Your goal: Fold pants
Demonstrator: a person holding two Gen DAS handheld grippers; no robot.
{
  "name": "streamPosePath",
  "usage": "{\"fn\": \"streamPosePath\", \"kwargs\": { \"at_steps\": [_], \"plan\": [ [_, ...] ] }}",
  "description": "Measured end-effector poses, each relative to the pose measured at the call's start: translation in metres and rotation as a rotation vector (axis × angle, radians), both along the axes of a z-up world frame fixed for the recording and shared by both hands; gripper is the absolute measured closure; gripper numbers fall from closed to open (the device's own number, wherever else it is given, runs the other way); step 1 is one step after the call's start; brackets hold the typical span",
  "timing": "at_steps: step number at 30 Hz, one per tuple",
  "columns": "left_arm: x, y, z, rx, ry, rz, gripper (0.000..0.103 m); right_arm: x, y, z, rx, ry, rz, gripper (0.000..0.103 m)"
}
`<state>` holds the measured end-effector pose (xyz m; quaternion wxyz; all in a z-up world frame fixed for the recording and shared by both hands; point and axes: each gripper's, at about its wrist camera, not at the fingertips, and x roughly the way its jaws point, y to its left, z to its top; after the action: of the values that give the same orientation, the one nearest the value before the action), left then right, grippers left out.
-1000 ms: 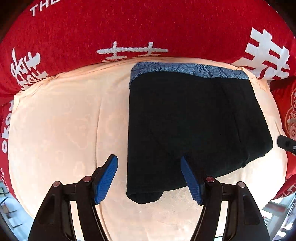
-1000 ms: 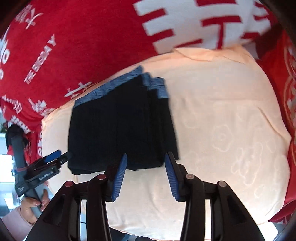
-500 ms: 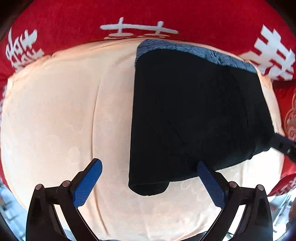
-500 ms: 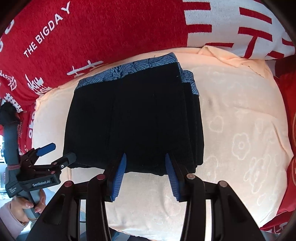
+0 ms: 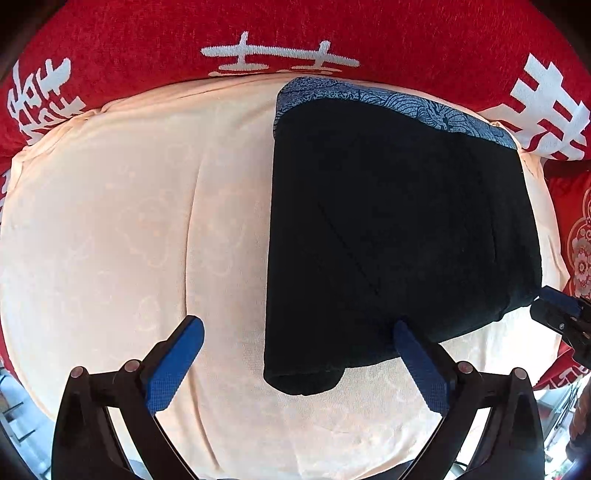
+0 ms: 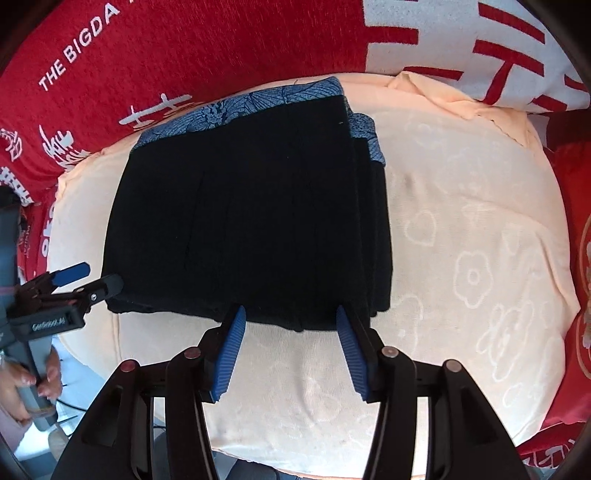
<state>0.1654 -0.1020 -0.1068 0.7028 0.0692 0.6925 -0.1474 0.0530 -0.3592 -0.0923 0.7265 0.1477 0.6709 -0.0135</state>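
Note:
The black pants [image 5: 388, 229] lie folded into a rectangle on the peach cloth [image 5: 110, 221], with the blue patterned waistband [image 5: 388, 98] at the far edge. My left gripper [image 5: 297, 326] is open wide, pointing down over the pants' near left corner, and its pads touch nothing. In the right wrist view the pants [image 6: 251, 221] fill the middle. My right gripper [image 6: 290, 314] hovers at their near edge; its jaws are opening, with the hem just between the tips and not pinched. The left gripper [image 6: 94, 278] shows at the pants' left corner, held by a hand [image 6: 33, 376].
A red cloth with white characters [image 5: 295, 33] wraps the far side behind the peach cloth. A white panel with red strokes [image 6: 461, 40] sits at the far right. The right gripper's tip [image 5: 557, 310] pokes in beside the pants' right corner. The peach cloth's edge [image 6: 332, 465] drops off nearby.
The left gripper's jaws spread much wider and it sank closer to the cloth. The right gripper shifted toward the pants' near edge, and its jaws widened somewhat. The pants stayed put.

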Motion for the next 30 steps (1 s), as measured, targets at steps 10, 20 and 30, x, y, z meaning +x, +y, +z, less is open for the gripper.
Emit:
{"fn": "streamPosePath", "kwargs": {
  "at_steps": [10,20,30],
  "plan": [
    [0.005,-0.004,0.004,0.016,-0.006,0.003,0.000,-0.012,-0.017,0.000,0.033,0.009,-0.028,0.040],
    [0.021,-0.001,-0.001,-0.068,0.041,0.084,0.000,-0.020,-0.035,-0.005,0.086,0.009,-0.052,0.032],
    [0.038,-0.005,-0.013,-0.136,0.089,0.119,0.000,-0.025,-0.065,-0.022,0.243,0.024,-0.155,0.024]
  ]
}}
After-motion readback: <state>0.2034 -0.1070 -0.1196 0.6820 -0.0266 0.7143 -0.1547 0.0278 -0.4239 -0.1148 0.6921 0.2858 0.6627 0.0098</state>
